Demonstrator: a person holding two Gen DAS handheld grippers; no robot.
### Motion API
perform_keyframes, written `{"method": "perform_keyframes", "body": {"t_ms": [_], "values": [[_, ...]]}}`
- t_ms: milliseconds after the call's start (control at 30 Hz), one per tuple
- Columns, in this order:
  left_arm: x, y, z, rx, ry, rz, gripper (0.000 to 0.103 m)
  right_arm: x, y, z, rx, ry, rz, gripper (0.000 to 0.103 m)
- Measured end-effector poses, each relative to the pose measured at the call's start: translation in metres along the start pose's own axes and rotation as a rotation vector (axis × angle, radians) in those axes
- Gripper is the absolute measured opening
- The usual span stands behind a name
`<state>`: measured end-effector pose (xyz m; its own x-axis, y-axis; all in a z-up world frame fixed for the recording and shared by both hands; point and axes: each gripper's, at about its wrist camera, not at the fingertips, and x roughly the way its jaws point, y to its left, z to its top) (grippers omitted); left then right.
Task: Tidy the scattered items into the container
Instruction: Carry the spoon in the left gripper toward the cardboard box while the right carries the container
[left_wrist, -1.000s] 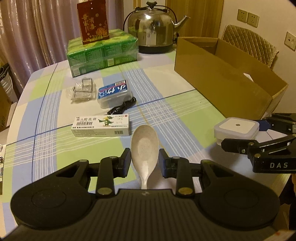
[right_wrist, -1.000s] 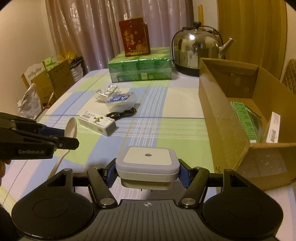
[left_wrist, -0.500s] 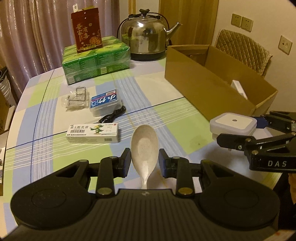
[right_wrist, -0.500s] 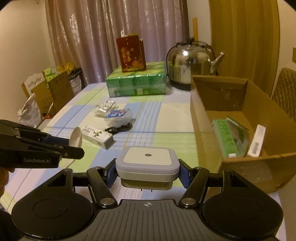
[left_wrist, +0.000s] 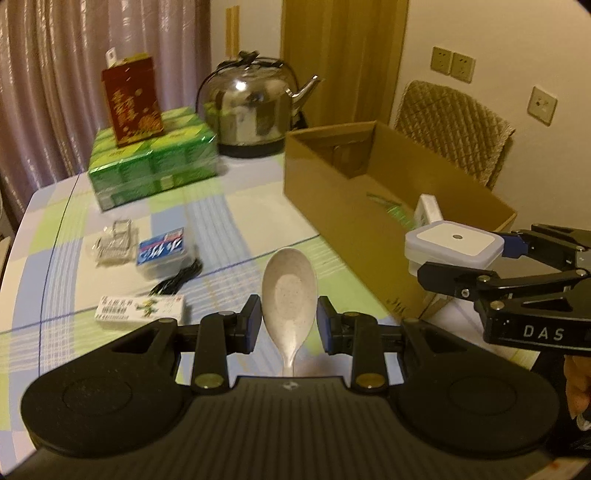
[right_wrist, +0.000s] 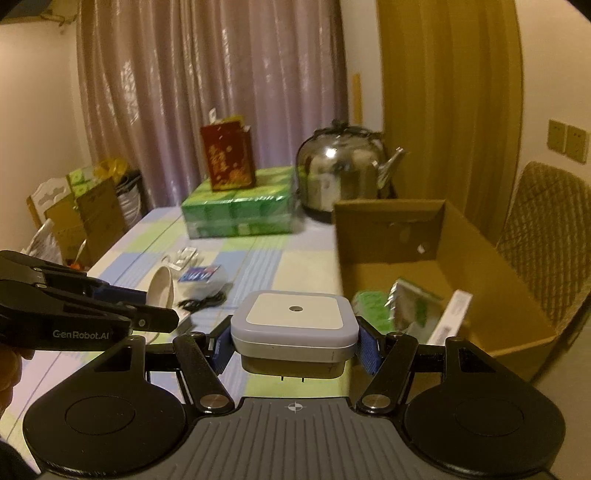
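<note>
Overhead-warm light falls on a counter (left_wrist: 236, 206) covered with a checked cloth of green, blue and white, backed by mauve curtains (right_wrist: 207, 92) across the upper left of both views and a wooden door (left_wrist: 340, 59) at upper centre. Low in the left wrist view, the left gripper (left_wrist: 290, 319) has its fingers (left_wrist: 251, 321) clamped on a pale spoon (left_wrist: 290, 291), bowl pointing away. At the right edge of that view, the right gripper (right_wrist: 295, 341) grips a white square night light (right_wrist: 294, 325) held above the counter, just beside the near wall of an open cardboard box (left_wrist: 354, 221); green packets and a white carton lie inside the box. Left of centre on the cloth lie a white medicine box (left_wrist: 142, 312), a black cable (left_wrist: 181, 280), a blue-labelled tub (left_wrist: 162, 251) and metal clips (left_wrist: 114, 243). Farther back stand a steel kettle (left_wrist: 255, 110) and a red carton (left_wrist: 131, 99) on a stack of green packs (left_wrist: 151, 166). A quilted chair (left_wrist: 461, 125) and wall sockets (left_wrist: 452, 68) fill the upper right.
</note>
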<state>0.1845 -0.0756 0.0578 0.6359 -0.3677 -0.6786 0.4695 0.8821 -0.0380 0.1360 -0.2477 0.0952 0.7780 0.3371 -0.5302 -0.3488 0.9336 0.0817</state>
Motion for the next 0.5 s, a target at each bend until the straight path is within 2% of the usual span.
{"method": "perform_keyframes", "body": {"t_ms": [233, 500], "values": [[0.005, -0.032, 0.037, 0.043, -0.045, -0.043, 0.027, -0.007, -0.035, 0.016, 0.008, -0.040, -0.055, 0.063], [0.024, -0.065, 0.087, 0.032, -0.067, -0.124, 0.027, -0.006, -0.081, 0.032, 0.004, -0.065, -0.112, 0.063]]}}
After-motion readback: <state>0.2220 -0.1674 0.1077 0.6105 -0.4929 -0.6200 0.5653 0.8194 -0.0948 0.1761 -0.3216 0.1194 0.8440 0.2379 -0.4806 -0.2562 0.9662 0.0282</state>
